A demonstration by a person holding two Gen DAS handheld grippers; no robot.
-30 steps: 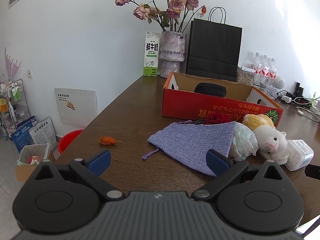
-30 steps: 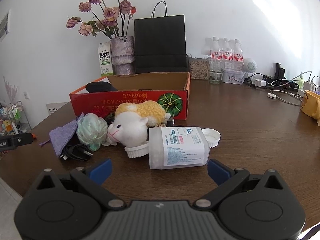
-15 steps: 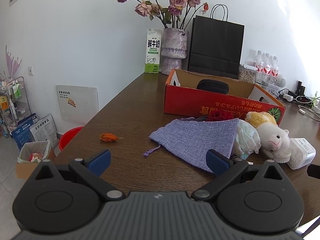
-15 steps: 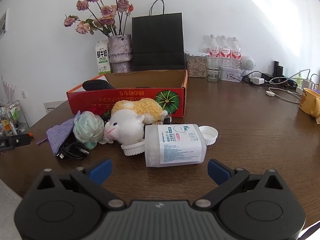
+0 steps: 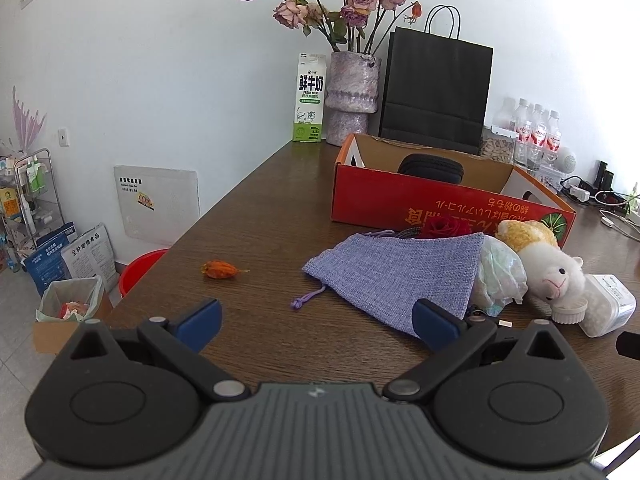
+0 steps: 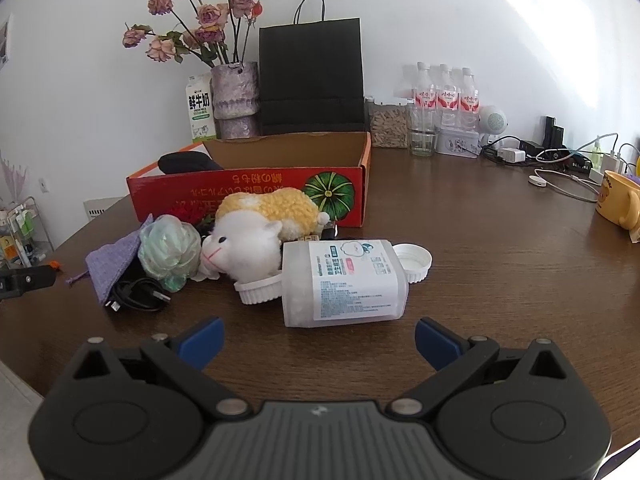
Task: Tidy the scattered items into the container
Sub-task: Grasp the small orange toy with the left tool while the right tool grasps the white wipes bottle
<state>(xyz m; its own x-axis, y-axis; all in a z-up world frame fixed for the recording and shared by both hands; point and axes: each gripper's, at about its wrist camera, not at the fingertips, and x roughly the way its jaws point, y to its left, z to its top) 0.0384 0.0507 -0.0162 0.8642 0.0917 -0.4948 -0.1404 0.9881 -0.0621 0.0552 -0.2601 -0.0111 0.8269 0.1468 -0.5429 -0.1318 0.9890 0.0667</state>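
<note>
A red cardboard box (image 5: 440, 210) (image 6: 248, 194) stands open on the brown table, with a black case (image 5: 430, 168) inside. In front of it lie a purple cloth pouch (image 5: 396, 268) (image 6: 114, 260), a red rose (image 5: 444, 227), a pale green ball (image 6: 170, 250), a plush sheep (image 6: 256, 236) (image 5: 548, 268), a black cable (image 6: 136, 296) and a clear plastic jar (image 6: 344, 280) on its side with a white lid (image 6: 414, 260) beside it. My left gripper (image 5: 316, 320) is open, just short of the pouch. My right gripper (image 6: 318, 340) is open, just short of the jar.
A small orange dried fruit (image 5: 218, 270) lies alone at the left. A vase of roses (image 5: 352, 96), a milk carton (image 5: 310, 98) and a black paper bag (image 5: 434, 92) stand behind the box. Water bottles (image 6: 444, 96), chargers and a yellow mug (image 6: 618, 202) sit at the right.
Both grippers have drifted slightly, so the objects shift a little in each view. The jaws stay open and nothing on the table has moved.
</note>
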